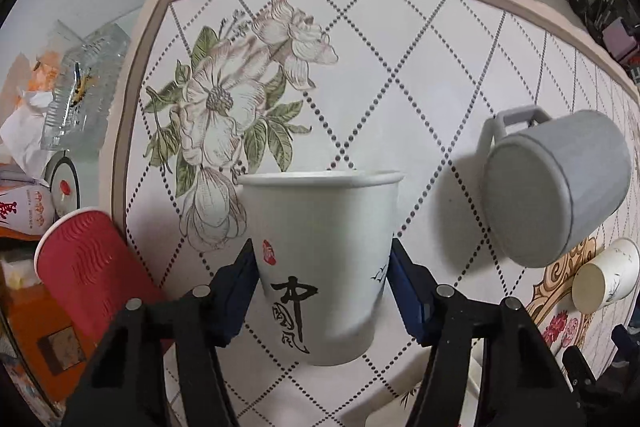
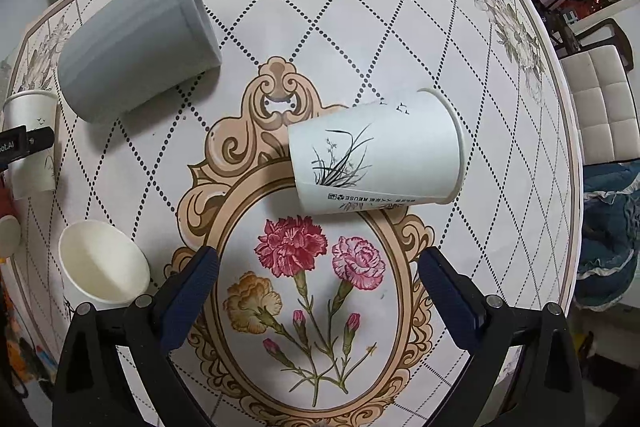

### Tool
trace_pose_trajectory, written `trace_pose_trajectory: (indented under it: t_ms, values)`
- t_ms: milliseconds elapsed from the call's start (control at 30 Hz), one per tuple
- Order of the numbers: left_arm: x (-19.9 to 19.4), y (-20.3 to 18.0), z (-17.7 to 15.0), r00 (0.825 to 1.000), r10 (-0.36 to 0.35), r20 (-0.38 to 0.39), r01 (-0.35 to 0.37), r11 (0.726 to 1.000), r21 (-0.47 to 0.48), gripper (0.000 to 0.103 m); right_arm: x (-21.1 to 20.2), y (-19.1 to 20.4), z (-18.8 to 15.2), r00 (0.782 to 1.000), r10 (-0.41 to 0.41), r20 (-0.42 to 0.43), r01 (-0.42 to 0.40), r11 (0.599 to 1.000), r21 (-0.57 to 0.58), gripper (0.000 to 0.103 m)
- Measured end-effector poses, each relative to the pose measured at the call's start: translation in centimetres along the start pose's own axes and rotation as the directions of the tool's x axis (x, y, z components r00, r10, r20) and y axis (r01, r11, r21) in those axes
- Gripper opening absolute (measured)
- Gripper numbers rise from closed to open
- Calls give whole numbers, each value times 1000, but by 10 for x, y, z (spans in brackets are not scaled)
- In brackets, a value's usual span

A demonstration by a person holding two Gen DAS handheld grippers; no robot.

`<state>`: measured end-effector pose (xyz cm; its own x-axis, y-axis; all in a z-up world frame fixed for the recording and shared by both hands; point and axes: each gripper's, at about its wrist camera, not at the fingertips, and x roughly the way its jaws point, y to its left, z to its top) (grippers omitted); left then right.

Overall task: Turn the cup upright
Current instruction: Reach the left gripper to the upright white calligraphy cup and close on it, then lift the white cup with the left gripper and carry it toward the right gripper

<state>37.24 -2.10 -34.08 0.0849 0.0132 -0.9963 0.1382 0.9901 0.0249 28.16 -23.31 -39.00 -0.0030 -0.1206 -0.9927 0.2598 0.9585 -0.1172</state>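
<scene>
Left gripper (image 1: 322,291) grasps a white paper cup (image 1: 320,259) by its tapered wall, one blue ribbed pad on each side, rim uppermost and level; the cup appears upright, and whether its base touches the table (image 1: 400,67) cannot be told from this view. Gripping at mid-wall rather than at the rolled rim probably spares the thin paper from buckling. Black brush calligraphy and a red seal mark the cup's matte face.

Right gripper (image 2: 318,299) is released, its jaws spread wide and holding nothing, poised above the printed carnations near the table's near edge. Beyond it, near the table centre, a second paper cup (image 2: 376,155) lies on its side, mouth toward the right edge, an ink orchid on its wall; this one remains to be righted. The spread jaws suit a sideways approach across its tapered wall.

A grey mug (image 2: 136,43), smooth and cylindrical with an angular handle, lies toppled toward the far left edge. A plain white cup (image 2: 102,263) stands open-mouthed near the left edge. The round table carries a glossy cloth of dotted diamonds and floral prints.
</scene>
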Motion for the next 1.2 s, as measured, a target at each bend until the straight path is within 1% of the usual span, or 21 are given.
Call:
trace_pose_trajectory:
  t_ms: [133,267,433,467,633,833,900,1000,1067,1200]
  values:
    - [-2,-1,0,1000,14,16,-14,1000,-1,58,-4,0,1,1000,-5,7,5,1000,-4,101]
    - [-5,0,-5,999,22,33,-22,1000,2,58,-9,1,-6,1000,-16,12,16,1000,1,101]
    - [-27,6,-13,998,19,62,-18,1000,-3,58,-14,-2,-10,999,-28,22,27,1000,13,101]
    - [-29,13,-14,998,16,68,-16,1000,-2,58,-15,-3,-12,999,-28,25,28,999,16,101]
    - [-57,15,-26,995,17,102,-16,1000,-1,58,-26,-8,-19,998,-23,50,22,999,31,101]
    - [-104,7,-65,990,19,140,-22,1000,20,58,-42,-22,-35,997,9,73,-14,998,63,101]
    - [-111,-1,-75,989,24,146,-27,999,20,58,-46,-28,-43,996,30,79,-36,997,71,101]
    - [-127,-7,-99,987,32,155,-34,999,11,58,-50,-40,-56,995,53,86,-59,995,76,101]
    - [-135,-12,-118,988,32,149,-31,999,-4,58,-52,-50,-66,994,64,88,-71,995,76,101]
    - [-143,-30,-159,992,8,125,-5,1000,-30,58,-51,-71,-87,994,74,87,-80,994,70,101]
